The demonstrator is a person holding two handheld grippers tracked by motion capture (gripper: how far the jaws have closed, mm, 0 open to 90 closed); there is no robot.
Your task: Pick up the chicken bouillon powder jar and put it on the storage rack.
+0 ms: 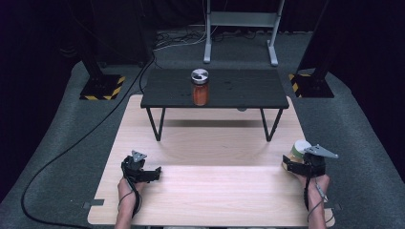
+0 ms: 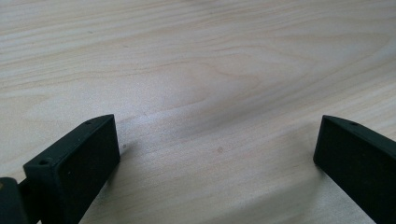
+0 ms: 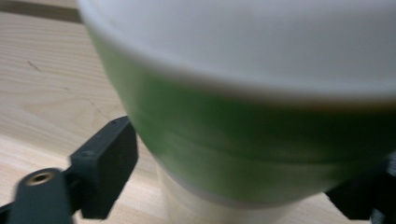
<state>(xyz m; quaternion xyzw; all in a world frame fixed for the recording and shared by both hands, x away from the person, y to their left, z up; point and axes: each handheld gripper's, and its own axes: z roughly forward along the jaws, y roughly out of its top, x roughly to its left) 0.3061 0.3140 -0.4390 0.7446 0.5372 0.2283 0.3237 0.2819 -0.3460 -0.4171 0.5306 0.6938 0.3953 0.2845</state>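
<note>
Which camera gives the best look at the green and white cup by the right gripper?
The high view shows it best: the cup appears whole in its place at the wooden table's right edge, beside the right gripper. The right gripper view shows only a blurred close-up of its green band between the fingers. The left gripper view faces bare wood.

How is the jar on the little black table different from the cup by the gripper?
The jar looks clear with orange inside and has a dark lid; the cup is green and white with a white lid. The jar stands alone on the small black table; the cup sits on the wooden table between the jaws of the right gripper. Both stand upright.
</note>
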